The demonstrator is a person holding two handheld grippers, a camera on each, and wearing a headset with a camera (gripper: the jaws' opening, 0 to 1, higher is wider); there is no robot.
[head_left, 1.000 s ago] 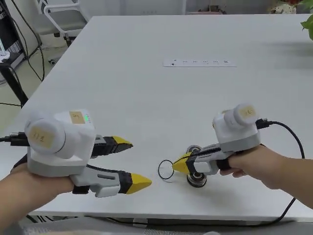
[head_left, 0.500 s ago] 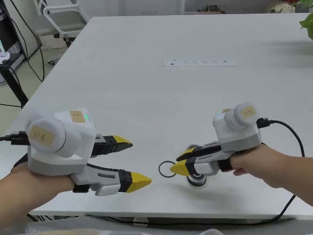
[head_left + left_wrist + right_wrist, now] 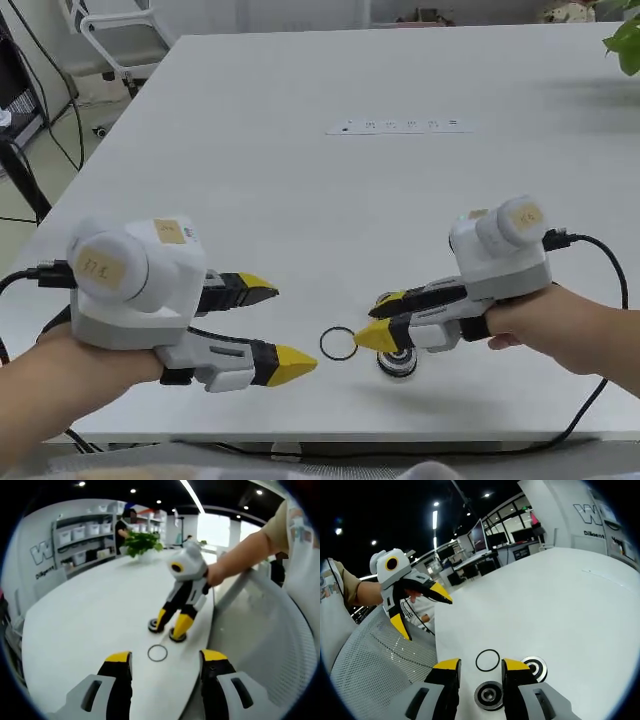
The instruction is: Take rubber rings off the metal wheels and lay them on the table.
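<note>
Left gripper (image 3: 283, 326): jaws wide apart, holding nothing, above the white table (image 3: 300, 180). Right gripper (image 3: 378, 318): jaws partly apart, straddling one metal wheel (image 3: 489, 695); whether they touch it cannot be told. Second metal wheel (image 3: 535, 667) stands just beside. One black rubber ring (image 3: 322, 344) lies flat on the table, free, between both grippers

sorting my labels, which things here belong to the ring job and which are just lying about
Job in hand:
black rubber ring
nearer round metal wheel
farther round metal wheel
white table

Just lying about:
white power strip
green leafy plant
</note>
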